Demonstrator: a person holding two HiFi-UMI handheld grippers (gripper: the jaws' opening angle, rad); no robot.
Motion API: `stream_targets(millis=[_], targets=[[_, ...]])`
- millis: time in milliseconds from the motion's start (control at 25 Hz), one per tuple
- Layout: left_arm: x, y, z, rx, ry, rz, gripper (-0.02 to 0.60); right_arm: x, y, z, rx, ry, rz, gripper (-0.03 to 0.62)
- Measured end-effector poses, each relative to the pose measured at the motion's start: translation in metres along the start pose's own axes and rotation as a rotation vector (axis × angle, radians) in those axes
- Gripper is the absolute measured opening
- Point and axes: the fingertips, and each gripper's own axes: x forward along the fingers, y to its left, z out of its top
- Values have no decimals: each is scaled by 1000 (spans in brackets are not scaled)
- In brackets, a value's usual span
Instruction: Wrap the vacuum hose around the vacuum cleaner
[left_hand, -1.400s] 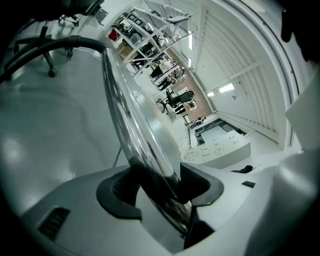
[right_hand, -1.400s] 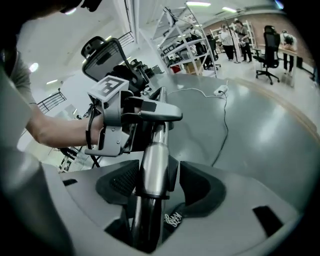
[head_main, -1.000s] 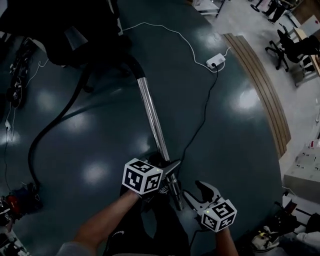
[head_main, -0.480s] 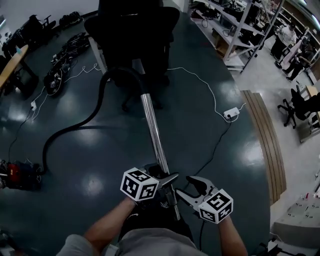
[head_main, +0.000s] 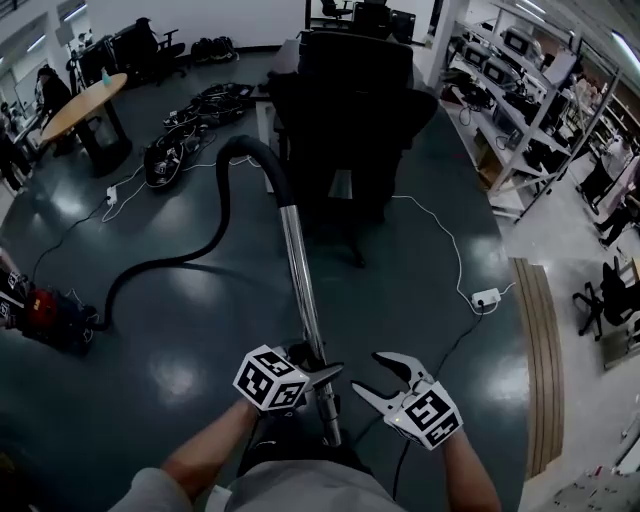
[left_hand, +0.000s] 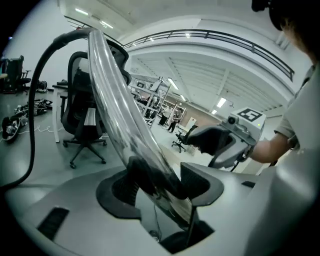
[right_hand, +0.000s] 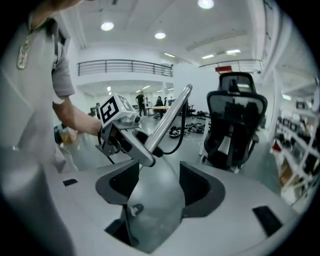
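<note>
L gripper (head_main: 322, 376) clamped on wand (head_main: 298, 270); R gripper (head_main: 372, 378) jaws apart, empty; vac (head_main: 48, 318) at 9 o'clock, dark, edge-cut.

A glossy dark floor (head_main: 200, 330) mirrors ceiling lights (right_hand: 107, 26). A black office chair (head_main: 350, 100) stands ahead, a round wooden table (head_main: 88, 104) far left, metal shelving (head_main: 530, 90) along the right.

Both forearms (head_main: 205, 455) reach forward from the near edge, side by side, the left tongs (head_main: 322, 374) clamped on the near end of a metal tube (head_main: 300, 270), the right tongs (head_main: 368, 378) just beside them, jaws apart and empty.
</note>
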Motion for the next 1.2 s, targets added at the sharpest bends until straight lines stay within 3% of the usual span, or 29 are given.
stream_targets(millis=[160, 440, 600, 800, 1000, 1200], targets=[[-33, 21, 4, 46, 30, 6, 255, 30, -24, 61, -421, 55, -18, 238], [-90, 49, -10, 73, 118, -54, 255, 103, -34, 181, -873, 13, -16, 238], [-121, 60, -22, 65, 153, -123, 254, 149, -31, 225, -1078, 9, 8, 258], [-155, 74, -38, 67, 188, -190, 255, 210, -23, 251, -1274, 63, 68, 279], [-175, 83, -52, 32, 227, -217, 256, 248, -7, 258, -1488, 83, 149, 287], [-186, 104, -61, -33, 248, -194, 258, 285, 8, 259, -1667, 154, 290, 287]])
